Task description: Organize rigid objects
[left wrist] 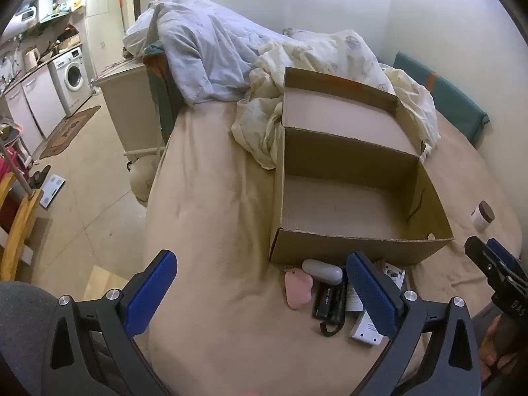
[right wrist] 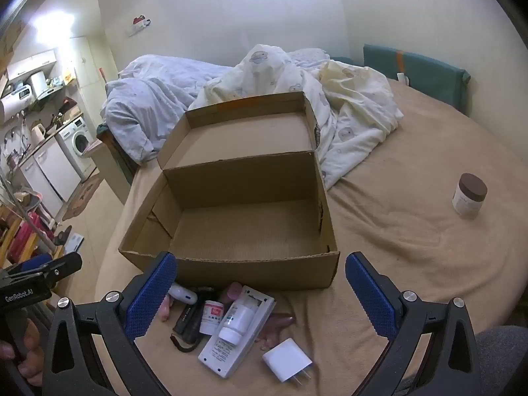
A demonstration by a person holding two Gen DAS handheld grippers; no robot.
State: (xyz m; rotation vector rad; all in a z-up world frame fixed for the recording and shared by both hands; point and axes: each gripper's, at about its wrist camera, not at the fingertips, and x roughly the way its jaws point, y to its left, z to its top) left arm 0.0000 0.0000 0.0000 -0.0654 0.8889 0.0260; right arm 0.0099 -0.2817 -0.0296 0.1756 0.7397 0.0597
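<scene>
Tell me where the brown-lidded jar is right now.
The brown-lidded jar stands upright alone on the bed sheet, right of the open cardboard box in the right wrist view, apart from the pile in front of the box.

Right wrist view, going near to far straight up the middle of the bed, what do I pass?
White charger plug → white remote-like device with a small white bottle lying on it → open, empty cardboard box → its raised lid → cream patterned quilt.

Brown box (right wrist: 231, 265) (blue-padded grippers)
</scene>
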